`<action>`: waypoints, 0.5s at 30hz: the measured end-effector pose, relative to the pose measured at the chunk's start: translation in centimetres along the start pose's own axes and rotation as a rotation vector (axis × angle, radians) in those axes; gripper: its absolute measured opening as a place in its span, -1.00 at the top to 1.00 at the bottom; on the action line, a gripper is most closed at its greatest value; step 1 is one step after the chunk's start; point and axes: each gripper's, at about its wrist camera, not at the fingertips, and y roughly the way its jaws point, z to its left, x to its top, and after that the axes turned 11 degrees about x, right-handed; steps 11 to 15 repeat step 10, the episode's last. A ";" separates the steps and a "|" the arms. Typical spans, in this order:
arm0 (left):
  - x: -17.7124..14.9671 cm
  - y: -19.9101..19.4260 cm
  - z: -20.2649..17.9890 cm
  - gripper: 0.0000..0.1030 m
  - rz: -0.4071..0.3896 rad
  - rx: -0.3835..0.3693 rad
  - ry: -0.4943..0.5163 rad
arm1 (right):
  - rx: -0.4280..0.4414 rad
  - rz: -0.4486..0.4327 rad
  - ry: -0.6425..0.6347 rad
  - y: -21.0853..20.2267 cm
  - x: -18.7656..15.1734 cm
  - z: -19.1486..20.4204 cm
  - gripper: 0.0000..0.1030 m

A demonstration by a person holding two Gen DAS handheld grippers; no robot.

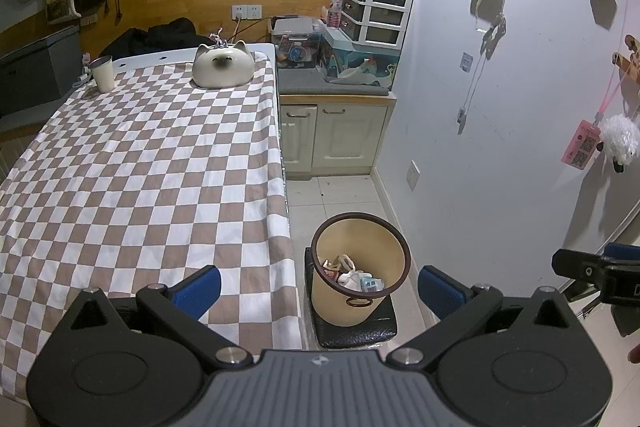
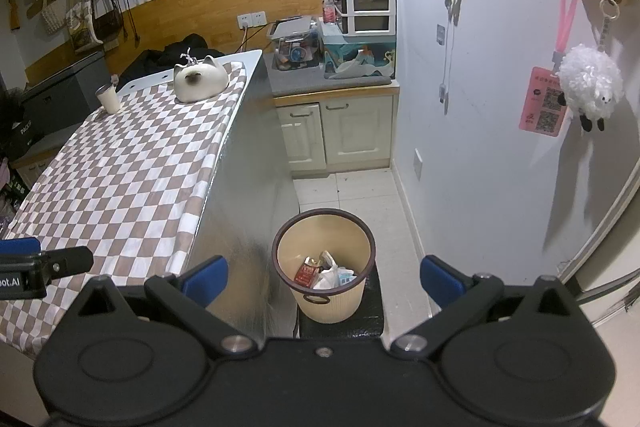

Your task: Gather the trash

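Our left gripper (image 1: pixel 319 287) wide and empty, right gripper (image 2: pixel 324 281) likewise, bin (image 2: pixel 323 267) between the fingers, trash (image 2: pixel 326 273) inside, table (image 1: pixel 140 155) left of bin.

tablecloth (image 1: pixel 140 155): matt checked cloth
bin (image 2: pixel 324 267): smooth beige plastic, below the claw
cat jar (image 1: pixel 223 65): glossy ceramic
floor (image 1: pixel 340 195): smooth tile

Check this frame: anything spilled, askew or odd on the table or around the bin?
Nothing spilled. One oddity: the trash bin stands on a low black block, not on the floor, tilted slightly. The checkered tablecloth holds only a cup and a cat-shaped ceramic piece. Both grippers are open and empty.
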 end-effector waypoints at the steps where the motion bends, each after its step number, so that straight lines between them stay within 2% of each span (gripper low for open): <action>1: 0.0 0.0 0.0 -1.00 0.000 -0.001 0.000 | 0.000 0.000 0.000 0.0 0.0 0.0 -1.00; 15: 0.0 0.0 -0.1 -1.00 -0.001 0.001 0.001 | 0.001 -0.001 -0.001 0.0 0.0 -0.1 -1.00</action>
